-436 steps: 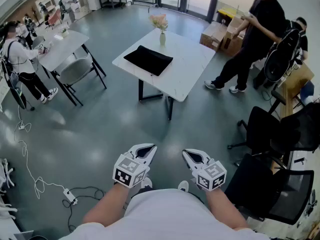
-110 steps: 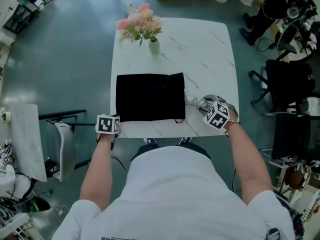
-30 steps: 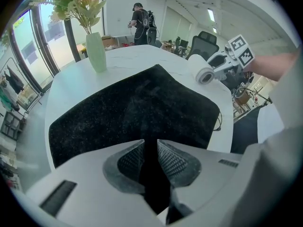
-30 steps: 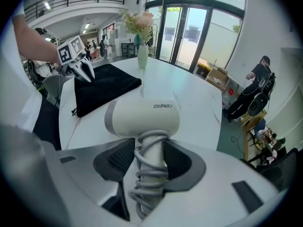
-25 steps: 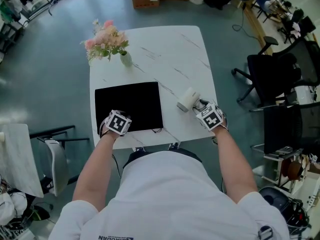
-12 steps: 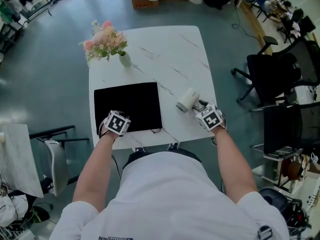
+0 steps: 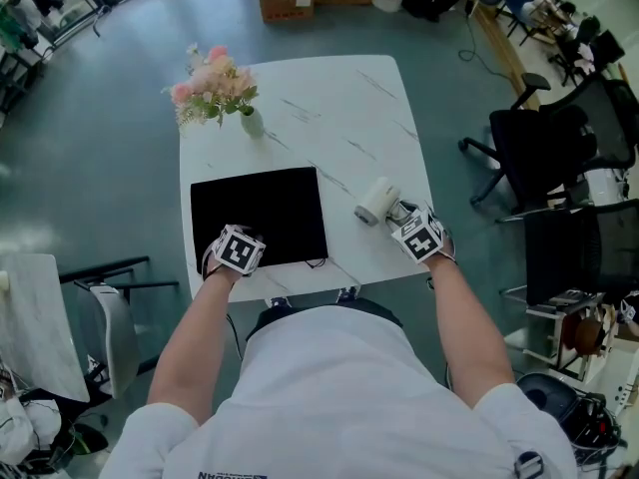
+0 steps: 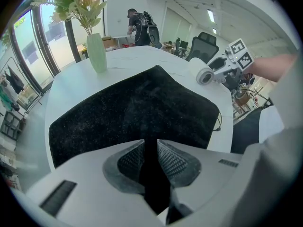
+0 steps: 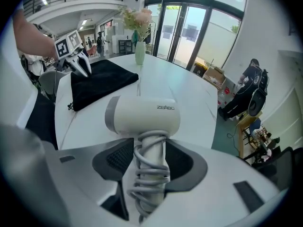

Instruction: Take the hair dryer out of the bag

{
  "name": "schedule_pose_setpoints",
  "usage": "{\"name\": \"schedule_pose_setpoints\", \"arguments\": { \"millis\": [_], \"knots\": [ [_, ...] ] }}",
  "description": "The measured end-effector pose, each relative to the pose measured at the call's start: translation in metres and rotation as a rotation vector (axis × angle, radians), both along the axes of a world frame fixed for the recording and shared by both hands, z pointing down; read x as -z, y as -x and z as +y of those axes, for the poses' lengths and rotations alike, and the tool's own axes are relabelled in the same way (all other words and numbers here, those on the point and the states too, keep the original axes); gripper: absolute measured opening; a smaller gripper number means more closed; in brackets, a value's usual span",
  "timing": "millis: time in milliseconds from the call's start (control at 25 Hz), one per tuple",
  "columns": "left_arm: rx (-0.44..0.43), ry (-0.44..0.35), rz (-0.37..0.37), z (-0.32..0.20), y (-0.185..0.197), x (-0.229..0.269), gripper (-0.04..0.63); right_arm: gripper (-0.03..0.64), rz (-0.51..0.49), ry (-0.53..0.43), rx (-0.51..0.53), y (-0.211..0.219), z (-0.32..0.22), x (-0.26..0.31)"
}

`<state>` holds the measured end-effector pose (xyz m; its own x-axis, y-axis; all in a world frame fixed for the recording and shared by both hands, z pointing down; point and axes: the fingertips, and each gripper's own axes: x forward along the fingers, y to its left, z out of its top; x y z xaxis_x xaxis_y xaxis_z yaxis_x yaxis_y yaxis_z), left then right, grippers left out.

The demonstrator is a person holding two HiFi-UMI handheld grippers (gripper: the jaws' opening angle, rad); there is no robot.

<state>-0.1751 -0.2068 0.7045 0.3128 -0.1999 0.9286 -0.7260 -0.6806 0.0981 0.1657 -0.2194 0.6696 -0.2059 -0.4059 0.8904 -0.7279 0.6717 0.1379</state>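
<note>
1. In the head view, the hair dryer (image 7: 376,200) lay on the white table (image 7: 339,108), right of the flat black bag (image 7: 265,208) and clear of it. The left gripper (image 7: 236,247) sat at the bag's near left edge, and the right gripper (image 7: 402,216) at the dryer's handle.
2. In the left gripper view, the jaws pinched a fold of the bag's fabric, pinning it down.
3. In the right gripper view, the jaws had just been opening with the cord-wrapped handle between them, and the pads looked slack on it. The step appeared to be the release. Next, both grippers would need to back away without nudging the dryer.
</note>
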Motion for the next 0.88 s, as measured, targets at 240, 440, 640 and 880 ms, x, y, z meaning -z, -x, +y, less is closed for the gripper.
{"name": "schedule_pose_setpoints", "arguments": {
  "millis": [240, 440, 640, 880],
  "knots": [
    [-0.046, -0.018, 0.045, 0.006, -0.004, 0.012, 0.097, 0.222, 0.011, -0.09, -0.042, 0.006, 0.006, 0.033],
    [-0.068, -0.033, 0.153, 0.022, -0.008, 0.038, 0.095, 0.222, -0.099, -0.179, -0.125, 0.051, 0.034, 0.066],
    [-0.105, 0.008, 0.255, 0.05, -0.009, 0.062, 0.095, 0.188, -0.289, -0.156, -0.153, 0.13, 0.078, 0.077],
    [-0.183, -0.007, 0.299, 0.083, -0.004, 0.081, 0.074, 0.064, -0.466, -0.127, -0.139, 0.207, 0.117, 0.088]
  ]
}}
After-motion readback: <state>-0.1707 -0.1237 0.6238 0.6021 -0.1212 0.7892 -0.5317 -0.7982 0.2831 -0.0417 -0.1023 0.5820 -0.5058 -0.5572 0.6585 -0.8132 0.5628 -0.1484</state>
